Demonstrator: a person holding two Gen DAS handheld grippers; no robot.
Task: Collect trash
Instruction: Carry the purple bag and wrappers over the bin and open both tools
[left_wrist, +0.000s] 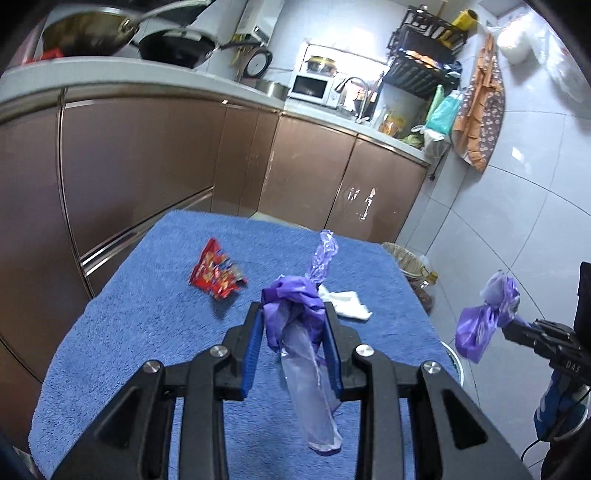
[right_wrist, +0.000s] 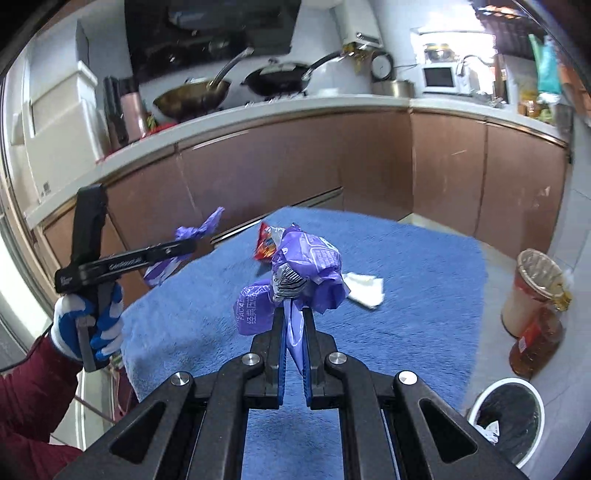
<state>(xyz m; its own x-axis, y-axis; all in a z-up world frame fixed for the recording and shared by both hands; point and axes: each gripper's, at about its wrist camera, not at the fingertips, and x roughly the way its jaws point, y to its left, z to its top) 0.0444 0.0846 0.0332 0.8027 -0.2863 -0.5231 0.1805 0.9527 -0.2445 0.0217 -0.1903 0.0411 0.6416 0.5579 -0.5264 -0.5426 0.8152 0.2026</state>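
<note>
Left gripper (left_wrist: 293, 310), lower centre of its own view: fingers clamped on a purple plastic wrapper (left_wrist: 295, 295), a clear tail of film hanging below. Right gripper (right_wrist: 294, 314), lower centre of the right view: fingers closed tight on a second purple wrapper (right_wrist: 306, 266), printed with white text. Both pieces were held above the counter (left_wrist: 147, 332), which was covered in a blue towel, not resting on it.

Trash on the towel: a red snack packet (left_wrist: 216, 273) mid-frame left, and a crumpled white tissue (left_wrist: 345, 301) just right of the left fingers.

A white bin (right_wrist: 506, 421) with a dark liner stood on the floor at lower right of the right view, some scraps already inside.

Judgement: the step was carrying the held wrappers to the bin. Best kept firmly pinched until squarely over the opening. The thin film may cling to the pads, so open wide and low inside the rim. Packet and tissue to follow.
</note>
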